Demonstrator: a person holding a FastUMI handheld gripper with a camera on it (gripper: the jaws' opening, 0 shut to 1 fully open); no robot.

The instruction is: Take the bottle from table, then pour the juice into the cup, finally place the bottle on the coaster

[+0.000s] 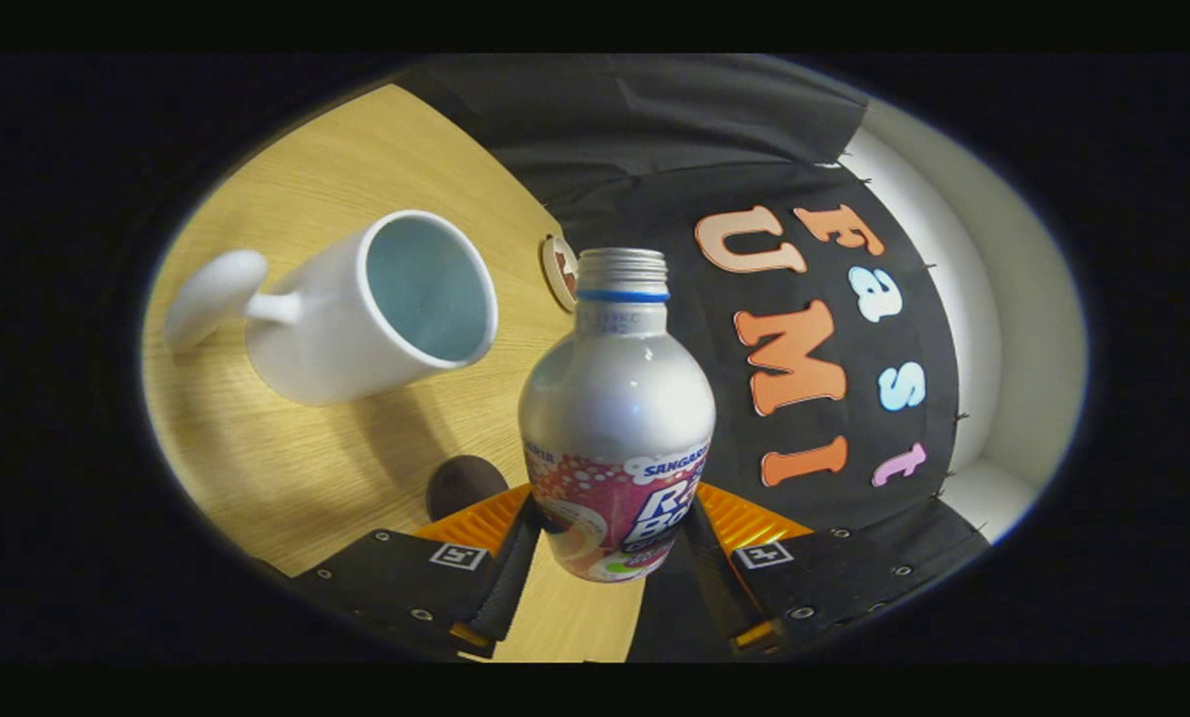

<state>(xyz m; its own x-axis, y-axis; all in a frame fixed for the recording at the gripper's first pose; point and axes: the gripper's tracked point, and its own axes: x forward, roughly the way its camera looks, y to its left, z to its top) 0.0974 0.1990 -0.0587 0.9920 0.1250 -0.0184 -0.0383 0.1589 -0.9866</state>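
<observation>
Wooden table (286,468); claw (609,543) grips bottle (614,418).

Gripper (609,543) fingers clamped on silver bottle (614,418), uncapped. White mug (356,309) near bottle's left w/ open wood tabletop (286,468) between; dark round object (463,483) just beside left finger. Coaster (560,271) beyond, partly hidden behind bottle neck.

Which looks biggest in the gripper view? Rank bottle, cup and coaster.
1-2. bottle and cup: alike; the bottle sits nearer, between the closed fingers.
3. coaster, partly hidden beyond the bottle.
</observation>
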